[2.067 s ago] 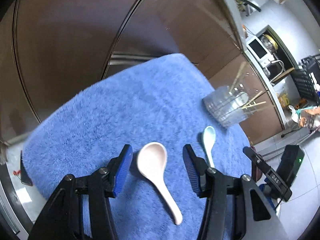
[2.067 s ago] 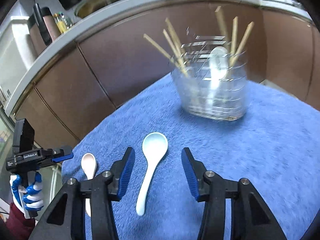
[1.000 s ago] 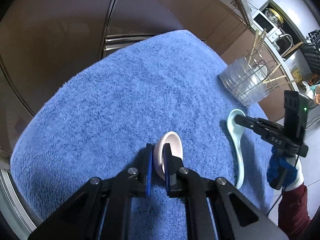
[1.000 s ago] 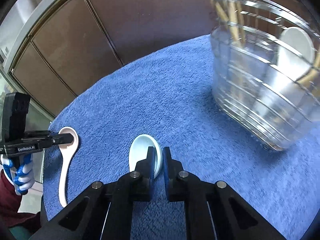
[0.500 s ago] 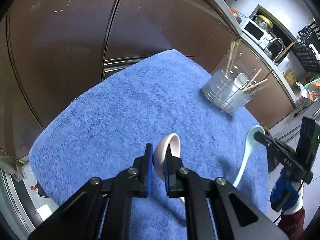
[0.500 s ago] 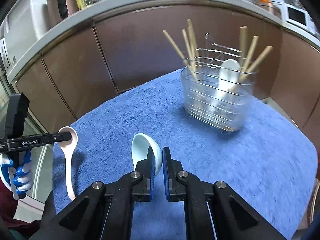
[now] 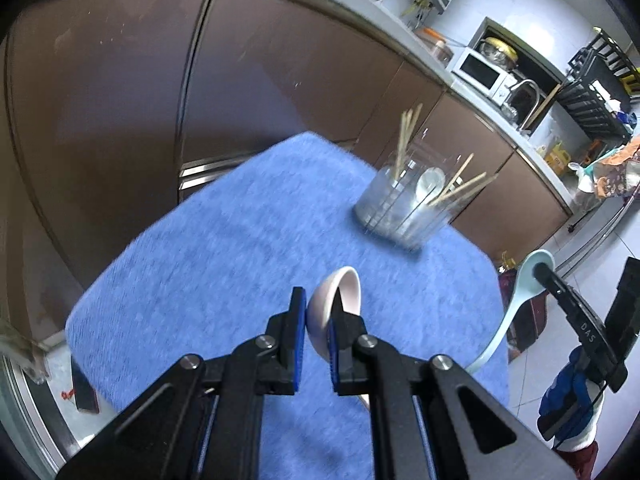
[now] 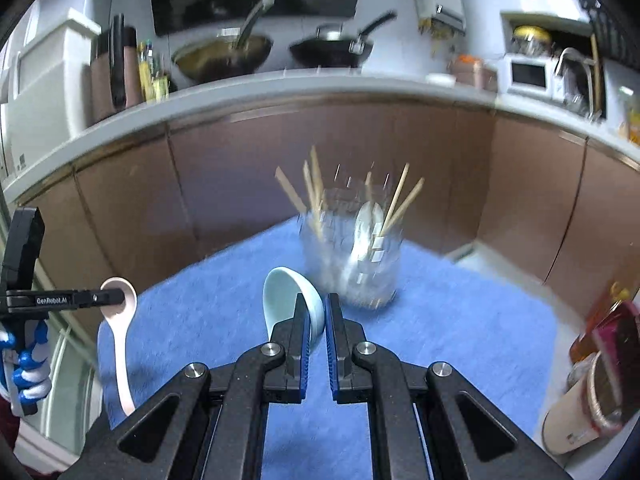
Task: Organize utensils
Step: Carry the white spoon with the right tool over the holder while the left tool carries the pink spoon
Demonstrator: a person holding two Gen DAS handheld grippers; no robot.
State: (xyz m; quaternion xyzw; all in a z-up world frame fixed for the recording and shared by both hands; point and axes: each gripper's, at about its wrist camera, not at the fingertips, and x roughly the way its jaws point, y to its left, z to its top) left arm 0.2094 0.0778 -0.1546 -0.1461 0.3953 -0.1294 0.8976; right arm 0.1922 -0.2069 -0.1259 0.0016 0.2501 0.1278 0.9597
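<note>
My left gripper [image 7: 318, 300] is shut on a pink ceramic spoon [image 7: 324, 304], held by its bowl above the blue towel [image 7: 224, 248]; it also shows in the right wrist view [image 8: 120, 336], handle hanging down. My right gripper [image 8: 318, 306] is shut on a light blue spoon [image 8: 288, 296], which also shows in the left wrist view [image 7: 520, 292]. A clear utensil holder [image 8: 352, 256] with chopsticks and a white spoon stands on the towel ahead of both grippers, also in the left wrist view [image 7: 408, 204].
Brown cabinet fronts [image 8: 200, 188] rise behind the towel-covered table. The counter holds a wok [image 8: 224, 52], a pan [image 8: 332, 48] and a microwave [image 8: 528, 74]. A cup [image 8: 580, 408] and a packet stand at the table's right edge.
Both grippers closed on the spoons lying on the towel, then lifted them. They now hold the spoons higher, with the holder further ahead and lower in view.
</note>
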